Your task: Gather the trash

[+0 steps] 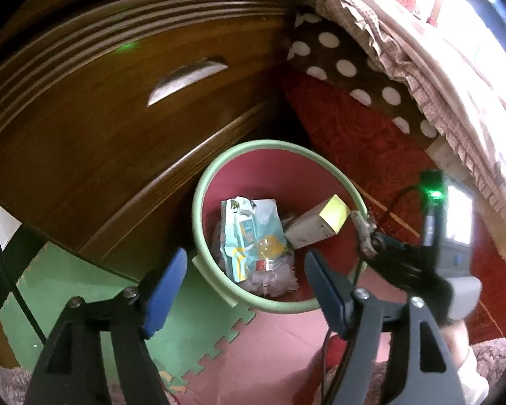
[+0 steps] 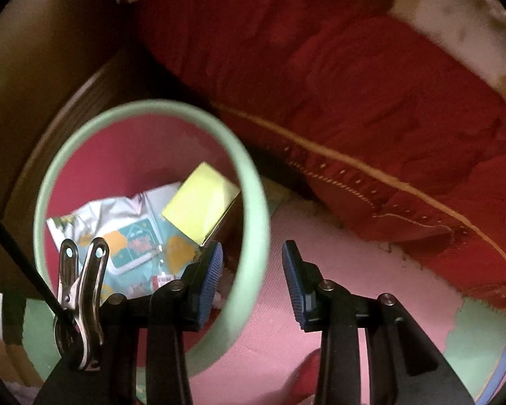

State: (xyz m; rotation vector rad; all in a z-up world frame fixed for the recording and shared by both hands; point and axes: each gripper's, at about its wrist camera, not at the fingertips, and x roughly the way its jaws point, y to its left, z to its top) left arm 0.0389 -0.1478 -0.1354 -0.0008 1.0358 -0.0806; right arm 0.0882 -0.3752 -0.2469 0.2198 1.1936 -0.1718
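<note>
A round waste bin (image 1: 280, 226) with a pale green rim and a smooth pink-red inner wall stood on the floor and held the collected trash: a crumpled, glossy teal-and-white wrapper (image 1: 249, 233) printed with orange patches, a rectangular grey carton (image 1: 317, 226) with a flat yellow end face leaning against the wall, and a fuzzy greyish wad (image 1: 273, 280) beneath them. The bin rested on interlocking foam floor mats (image 1: 199, 330), green and pink with toothed edges, just beside a dark, grooved wooden drawer front (image 1: 118, 128) bearing a curved metal handle (image 1: 185, 79). A red embroidered rug (image 2: 371, 108) with a yellow stitched line lay beyond it, under a brown white-dotted fabric (image 1: 347, 67) and a frilled checked bed cover (image 1: 404, 50). The left hand-held gripper (image 1: 246, 287), with ribbed blue pads, hung above the bin, its jaws set wide apart and empty. The right hand-held gripper (image 2: 253, 280), blurred in the left view, straddled the bin's rim from above, its jaws parted with nothing pressed between them; a metal spring clip (image 2: 81, 297) was fastened to its frame.
</note>
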